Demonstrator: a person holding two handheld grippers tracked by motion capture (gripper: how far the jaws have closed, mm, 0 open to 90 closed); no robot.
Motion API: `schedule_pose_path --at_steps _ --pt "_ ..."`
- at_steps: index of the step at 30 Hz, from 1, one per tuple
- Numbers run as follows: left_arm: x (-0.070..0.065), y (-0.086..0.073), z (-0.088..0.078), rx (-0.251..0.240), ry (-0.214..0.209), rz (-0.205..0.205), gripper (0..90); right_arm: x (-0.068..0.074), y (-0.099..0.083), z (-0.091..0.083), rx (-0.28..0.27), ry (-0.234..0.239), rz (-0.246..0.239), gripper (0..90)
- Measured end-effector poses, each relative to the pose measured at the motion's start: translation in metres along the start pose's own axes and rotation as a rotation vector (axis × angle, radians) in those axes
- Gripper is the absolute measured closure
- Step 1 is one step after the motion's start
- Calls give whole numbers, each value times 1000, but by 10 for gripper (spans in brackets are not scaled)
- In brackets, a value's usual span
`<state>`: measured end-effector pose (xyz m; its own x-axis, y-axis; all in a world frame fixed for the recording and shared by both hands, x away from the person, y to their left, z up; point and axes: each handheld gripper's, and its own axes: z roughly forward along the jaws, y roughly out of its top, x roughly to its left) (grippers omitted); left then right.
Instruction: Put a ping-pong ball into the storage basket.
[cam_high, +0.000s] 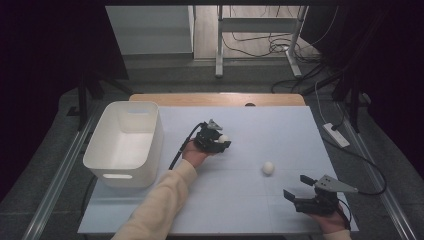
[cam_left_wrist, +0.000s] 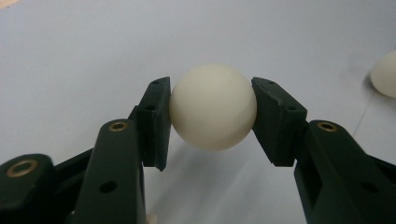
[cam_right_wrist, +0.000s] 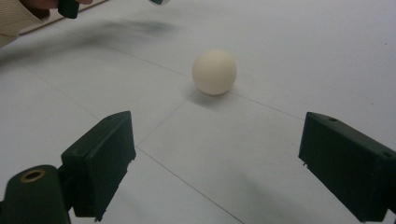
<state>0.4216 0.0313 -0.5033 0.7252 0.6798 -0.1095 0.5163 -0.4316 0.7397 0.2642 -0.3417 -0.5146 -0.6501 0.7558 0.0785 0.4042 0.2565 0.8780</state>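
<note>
The white table (cam_high: 280, 125) serves as the landmark here. At its near right corner, the right gripper (cam_high: 298, 188) rests low over the surface in the person's hand, its jaws spread wide with nothing between them. In the right gripper view the two black pads stand far apart at the bottom, and the bare table shows between them.

A little farther in from that corner, a loose cream ball (cam_high: 268, 168) sits on the table, ahead of the right gripper and clear of it. The right gripper view shows the same loose ball (cam_right_wrist: 214, 72) resting on the surface beyond the open jaws, with its shadow under it.

Toward the middle of the table, the left gripper (cam_high: 223, 139) is held by a hand whose cream sleeve (cam_high: 160, 205) runs in from the near edge. Its jaws pinch a second cream ball, the held ball (cam_high: 223, 138). In the left gripper view both pads press against the sides of the held ball (cam_left_wrist: 213, 107), which hangs just above the table, and the loose ball peeks in at the right edge.

On the table's left side, beside the left forearm, stands a white bin (cam_high: 125, 142), its inside bare.
</note>
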Motion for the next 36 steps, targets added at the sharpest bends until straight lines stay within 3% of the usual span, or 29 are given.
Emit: schedule_pose_path --at_steps 36 --pt "-23 -10 -53 -119 -49 43 507 2 1 1 2 -3 -4 104"
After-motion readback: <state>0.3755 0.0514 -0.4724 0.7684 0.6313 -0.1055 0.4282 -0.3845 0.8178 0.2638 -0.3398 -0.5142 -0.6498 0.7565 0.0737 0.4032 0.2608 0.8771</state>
